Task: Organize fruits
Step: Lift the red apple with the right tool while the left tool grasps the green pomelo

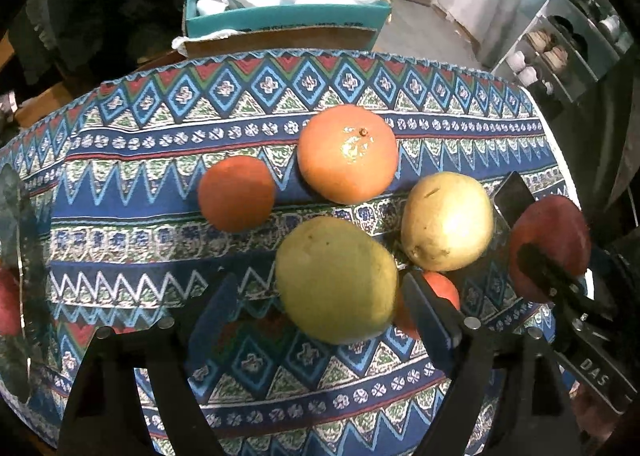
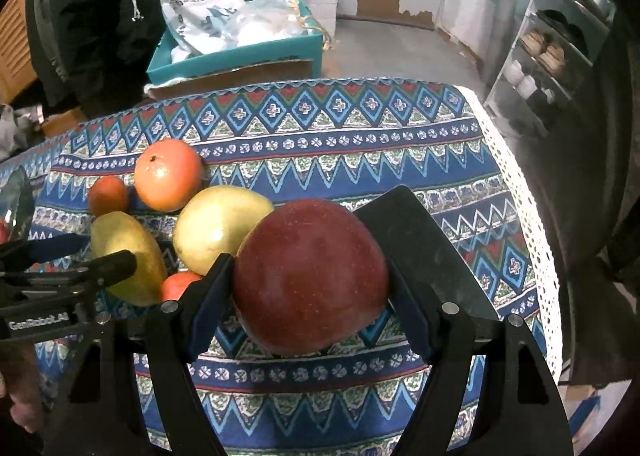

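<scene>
Left wrist view shows the job partly done, as I judge it: most of the fruit sits gathered on the bench (image 1: pixel 120 216), under a blue zigzag-patterned tablecloth (image 1: pixel 132 192). Taking the large orange (image 1: pixel 347 154) as landmark, a small tangerine (image 1: pixel 236 193) lies just left of it, a green pear (image 1: pixel 336 280) sits in front of it, and a yellow pear (image 1: pixel 447 221) in front and to its right; a small red-orange fruit (image 1: pixel 442 288) peeks out between the pears. The left hand-held gripper (image 1: pixel 320 316) stands open around the green pear, not clamping it. Far right of the orange, the right hand-held gripper (image 2: pixel 308 296) is closed on a red apple (image 2: pixel 310 276), held off the cloth and yet to be placed. Behind the orange, beyond the bench, stand a teal box (image 1: pixel 280 16) stuffed with bags, then a metal shelf rack (image 1: pixel 560 52) by a peeling wall.
</scene>
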The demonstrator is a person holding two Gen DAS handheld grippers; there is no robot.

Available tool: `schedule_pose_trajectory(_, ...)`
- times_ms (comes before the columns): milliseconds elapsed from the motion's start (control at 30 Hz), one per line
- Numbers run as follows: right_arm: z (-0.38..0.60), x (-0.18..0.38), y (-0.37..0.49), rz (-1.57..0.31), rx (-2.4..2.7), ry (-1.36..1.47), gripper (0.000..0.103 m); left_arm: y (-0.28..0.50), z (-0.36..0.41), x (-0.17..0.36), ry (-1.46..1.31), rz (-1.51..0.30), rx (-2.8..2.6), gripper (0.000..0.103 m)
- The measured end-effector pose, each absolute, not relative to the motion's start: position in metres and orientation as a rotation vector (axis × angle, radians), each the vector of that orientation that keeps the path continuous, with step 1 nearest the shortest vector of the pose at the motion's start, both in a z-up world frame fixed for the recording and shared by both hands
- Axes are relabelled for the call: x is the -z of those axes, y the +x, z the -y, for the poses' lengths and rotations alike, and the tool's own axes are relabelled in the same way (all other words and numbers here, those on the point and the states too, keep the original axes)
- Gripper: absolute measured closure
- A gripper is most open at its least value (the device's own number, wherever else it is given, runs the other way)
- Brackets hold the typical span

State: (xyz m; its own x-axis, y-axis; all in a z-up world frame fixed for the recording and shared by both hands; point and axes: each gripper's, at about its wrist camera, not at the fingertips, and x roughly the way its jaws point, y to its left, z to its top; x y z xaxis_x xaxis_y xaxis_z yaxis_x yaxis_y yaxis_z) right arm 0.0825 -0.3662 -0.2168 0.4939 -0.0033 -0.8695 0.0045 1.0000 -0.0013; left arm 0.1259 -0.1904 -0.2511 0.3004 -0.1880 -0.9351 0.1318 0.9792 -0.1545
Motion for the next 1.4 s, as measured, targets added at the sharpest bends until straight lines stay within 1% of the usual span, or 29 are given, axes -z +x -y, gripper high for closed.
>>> schedule_pose_trajectory(267, 0.366, 0.220, 0.088, -1.064, 0.002, 0.004, 0.027, 0.133, 0.188, 0.270, -0.132, -1.278, 0.234, 0.018)
schedule_pose_trajectory(400, 0.363, 0.222, 0.089, -1.068, -0.003, -0.004, 0.027, 0.130, 0.190, 0.272, -0.171, -1.276, 0.289, 0.035)
schedule_pose_trajectory(700, 0.355, 0.220, 0.089, -1.056, -0.016, -0.028, 0.027, 0.124, 0.194, 0.266, -0.077, -1.253, 0.273, 0.035)
schedule_pose_trajectory(900, 0.352, 0.212, 0.088, -1.032, -0.018, -0.037, 0.027, 0.120, 0.181, 0.255, -0.037, -1.206, 0.235, 0.035)
schedule_pose_trajectory(1400, 0.335, 0.170, 0.082, -0.924, -0.042, -0.048, 0.027, 0.095, 0.154, 0.191, 0.020, -1.051, 0.203, 0.035)
